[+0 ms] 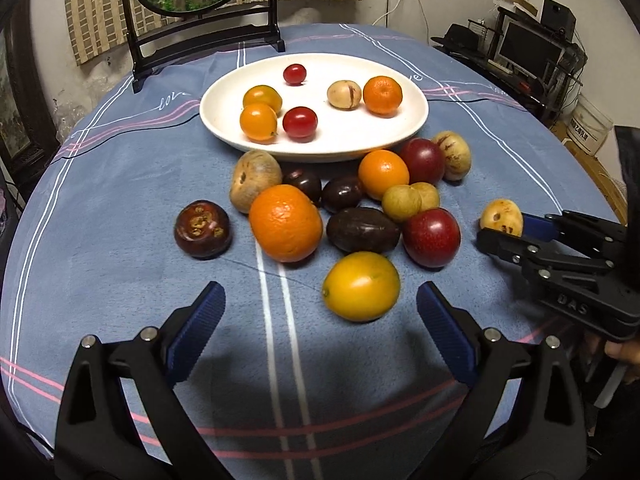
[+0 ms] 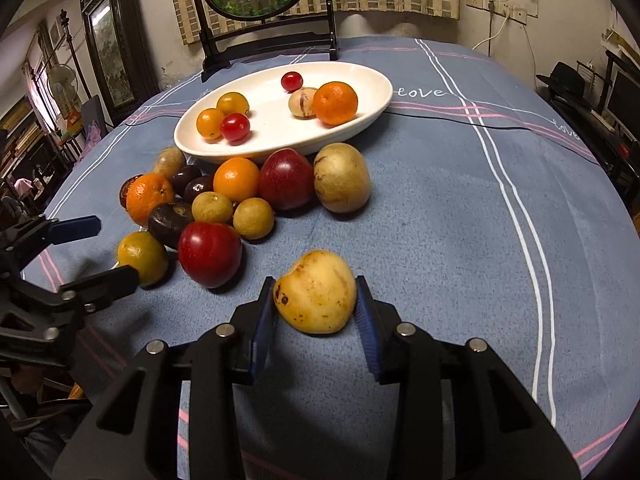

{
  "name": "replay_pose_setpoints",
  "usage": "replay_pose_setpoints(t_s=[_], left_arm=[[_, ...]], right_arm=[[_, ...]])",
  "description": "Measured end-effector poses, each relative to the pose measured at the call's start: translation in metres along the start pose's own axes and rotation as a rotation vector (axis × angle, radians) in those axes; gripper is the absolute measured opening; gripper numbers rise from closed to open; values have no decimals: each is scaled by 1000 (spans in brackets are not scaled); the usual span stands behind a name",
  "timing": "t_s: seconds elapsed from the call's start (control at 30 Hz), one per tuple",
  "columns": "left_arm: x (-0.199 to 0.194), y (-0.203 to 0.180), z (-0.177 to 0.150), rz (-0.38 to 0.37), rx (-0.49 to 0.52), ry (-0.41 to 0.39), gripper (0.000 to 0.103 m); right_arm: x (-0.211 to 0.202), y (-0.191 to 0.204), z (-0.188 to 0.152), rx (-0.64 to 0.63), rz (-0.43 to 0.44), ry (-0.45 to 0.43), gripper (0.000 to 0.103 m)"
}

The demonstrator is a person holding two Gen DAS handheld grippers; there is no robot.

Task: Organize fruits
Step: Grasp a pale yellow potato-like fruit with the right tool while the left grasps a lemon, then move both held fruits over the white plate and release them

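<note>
Right jaws: clamped on the yellow fruit, one blue pad against each flank, so the right gripper has it across its widest part where the curved skin gives the pads something to bear on.
Left jaws: spread wide with nothing between them; the left gripper hangs just short of the kumquat, seemingly lined up to straddle it.
Yellow fruit: low over the cloth, apart from the pile, to its right; whether it touches the cloth I cannot tell.
Plate: white, beyond the pile, already holding six small fruits, which marks it as the likely collecting spot.
Pile: loose fruits crowd against the plate's near rim, among them an orange and a red plum, touching one another, so the outliers are the easier picks.
Stage: a judgement only; the grip looks settled and a lift toward the plate would follow.
Risk: the fruit is lopsided and may pivot between the pads.
</note>
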State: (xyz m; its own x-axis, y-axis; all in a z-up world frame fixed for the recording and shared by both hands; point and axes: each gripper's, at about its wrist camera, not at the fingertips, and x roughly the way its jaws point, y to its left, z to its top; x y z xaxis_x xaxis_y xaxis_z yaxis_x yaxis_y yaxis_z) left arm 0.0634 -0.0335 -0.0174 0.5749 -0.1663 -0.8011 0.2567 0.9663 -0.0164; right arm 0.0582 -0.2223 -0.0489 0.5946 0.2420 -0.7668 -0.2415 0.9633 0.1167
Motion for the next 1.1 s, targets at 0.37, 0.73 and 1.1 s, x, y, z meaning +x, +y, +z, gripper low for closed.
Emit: replay_pose_setpoints(t_s=[0.37, 0.73, 1.1], left_arm=[[18, -20, -2, -62, 80, 47, 40], [-18, 3, 18, -103, 32, -20, 40], [-14, 22, 72, -18, 21, -93, 41]], right_arm=[[-3, 2, 0, -7, 10, -3, 39], [-24, 7, 10, -22, 19, -56, 39], [-35, 12, 56, -59, 24, -138, 39]])
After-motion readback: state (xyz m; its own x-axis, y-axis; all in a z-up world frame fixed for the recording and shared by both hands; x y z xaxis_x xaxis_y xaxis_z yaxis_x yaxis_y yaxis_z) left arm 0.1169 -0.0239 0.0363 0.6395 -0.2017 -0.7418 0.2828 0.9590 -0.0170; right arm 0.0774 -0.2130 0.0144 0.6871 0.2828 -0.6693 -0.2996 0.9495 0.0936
